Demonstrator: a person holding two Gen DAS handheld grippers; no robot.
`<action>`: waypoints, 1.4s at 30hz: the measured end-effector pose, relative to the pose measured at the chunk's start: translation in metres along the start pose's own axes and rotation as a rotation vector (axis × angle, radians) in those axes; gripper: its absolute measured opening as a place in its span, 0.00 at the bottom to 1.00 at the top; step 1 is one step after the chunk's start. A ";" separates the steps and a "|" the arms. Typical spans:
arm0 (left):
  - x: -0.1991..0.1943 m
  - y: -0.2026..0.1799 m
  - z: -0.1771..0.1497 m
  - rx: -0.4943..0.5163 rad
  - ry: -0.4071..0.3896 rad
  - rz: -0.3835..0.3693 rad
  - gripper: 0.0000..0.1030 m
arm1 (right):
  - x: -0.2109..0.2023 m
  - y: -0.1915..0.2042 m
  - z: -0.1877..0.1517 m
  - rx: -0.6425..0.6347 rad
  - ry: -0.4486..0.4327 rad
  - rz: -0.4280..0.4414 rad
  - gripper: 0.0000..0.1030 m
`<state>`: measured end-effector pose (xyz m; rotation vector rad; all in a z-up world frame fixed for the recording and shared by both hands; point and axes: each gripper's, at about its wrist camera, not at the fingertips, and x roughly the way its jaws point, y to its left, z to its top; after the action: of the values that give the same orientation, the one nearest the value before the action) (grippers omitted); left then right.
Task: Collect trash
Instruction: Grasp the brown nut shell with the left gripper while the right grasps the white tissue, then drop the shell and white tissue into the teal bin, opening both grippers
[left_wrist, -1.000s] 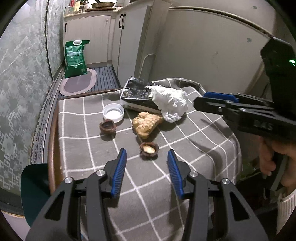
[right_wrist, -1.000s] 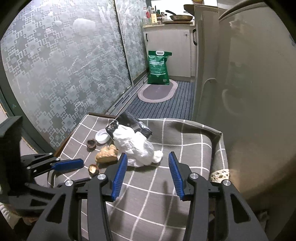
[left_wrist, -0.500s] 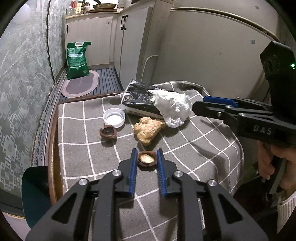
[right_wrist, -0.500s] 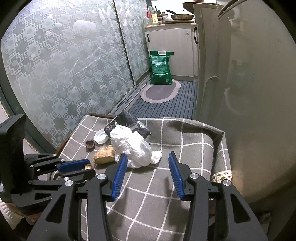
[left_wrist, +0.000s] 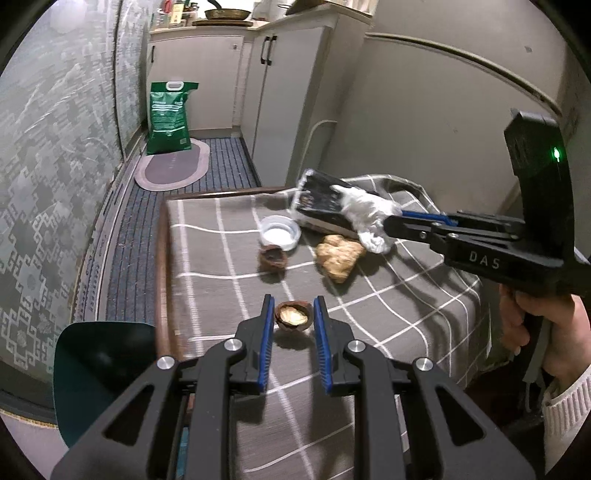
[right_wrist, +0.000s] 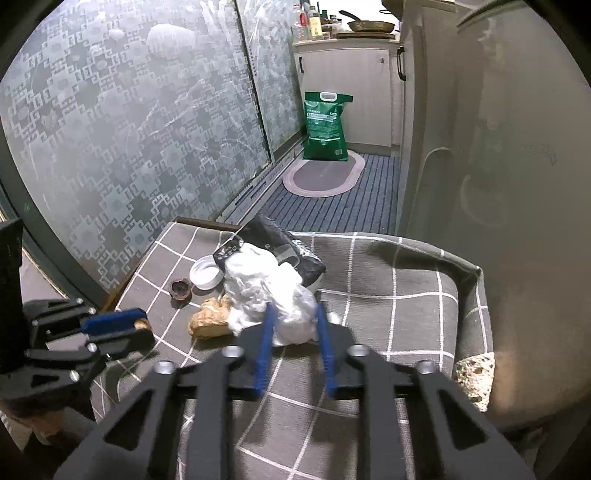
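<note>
Trash lies on a table under a grey checked cloth (left_wrist: 221, 266). My left gripper (left_wrist: 293, 306) is shut on a brown nut shell half (left_wrist: 293, 315) near the front edge. A white crumpled wad (right_wrist: 266, 280) leans on a black packet (right_wrist: 295, 251). My right gripper (right_wrist: 294, 314) is closing on the wad's near end, its blue pads pressing the white material. A tan knobbly lump (left_wrist: 340, 254), a second nut shell (left_wrist: 273, 256) and a white lid (left_wrist: 279, 232) lie between them. From the left wrist view the right gripper (left_wrist: 391, 221) reaches in from the right.
A teal chair back (left_wrist: 99, 354) stands at the table's left front corner. A pale appliance wall (left_wrist: 424, 110) rises close behind the table. A green sack (left_wrist: 168, 118) and an oval mat (left_wrist: 173, 170) sit on the floor by frosted glass doors (right_wrist: 129, 129).
The left jaws came forward and shut around the nut shell. The right gripper advanced to the white wad and its jaws came together on it.
</note>
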<state>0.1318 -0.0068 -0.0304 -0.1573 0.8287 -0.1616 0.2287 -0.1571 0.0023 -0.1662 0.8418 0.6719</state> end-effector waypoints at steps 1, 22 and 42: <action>-0.003 0.003 0.000 -0.006 -0.007 0.001 0.22 | -0.002 0.002 0.001 -0.006 -0.004 -0.005 0.10; -0.038 0.094 -0.027 -0.120 -0.016 0.109 0.22 | -0.022 0.090 0.038 -0.109 -0.091 0.056 0.09; -0.009 0.167 -0.093 -0.177 0.194 0.178 0.27 | 0.024 0.201 0.055 -0.231 -0.037 0.176 0.09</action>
<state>0.0700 0.1506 -0.1192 -0.2362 1.0457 0.0655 0.1524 0.0336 0.0456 -0.2894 0.7473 0.9357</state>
